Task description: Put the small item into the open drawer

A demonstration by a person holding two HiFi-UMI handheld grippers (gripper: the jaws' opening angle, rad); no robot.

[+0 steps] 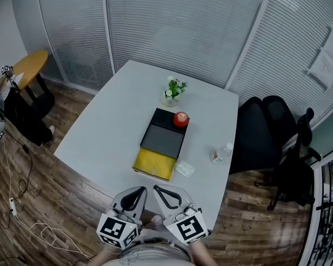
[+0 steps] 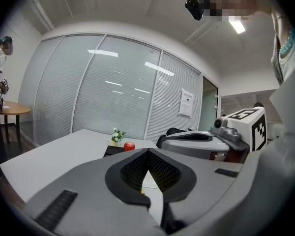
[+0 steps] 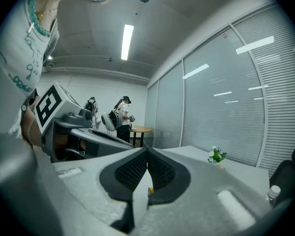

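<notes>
A dark box (image 1: 164, 139) stands in the middle of the white table (image 1: 116, 132), with its yellow-lined drawer (image 1: 154, 163) pulled open toward me. The small item, a white packet (image 1: 185, 168), lies on the table just right of the drawer. A red apple (image 1: 181, 118) sits on the box's far corner. My left gripper (image 1: 140, 189) and right gripper (image 1: 157, 189) hover side by side at the table's near edge, short of the drawer. Both are shut with nothing between the jaws. In the left gripper view the left gripper (image 2: 148, 151) points toward the apple (image 2: 129, 145). The right gripper (image 3: 147, 150) points level across the table.
A small vase of flowers (image 1: 173, 91) stands beyond the box, and a water bottle (image 1: 222, 153) stands near the right edge. Black office chairs (image 1: 266, 132) are at the right and a round wooden table (image 1: 28, 65) at the far left. People (image 3: 120, 117) stand in the background.
</notes>
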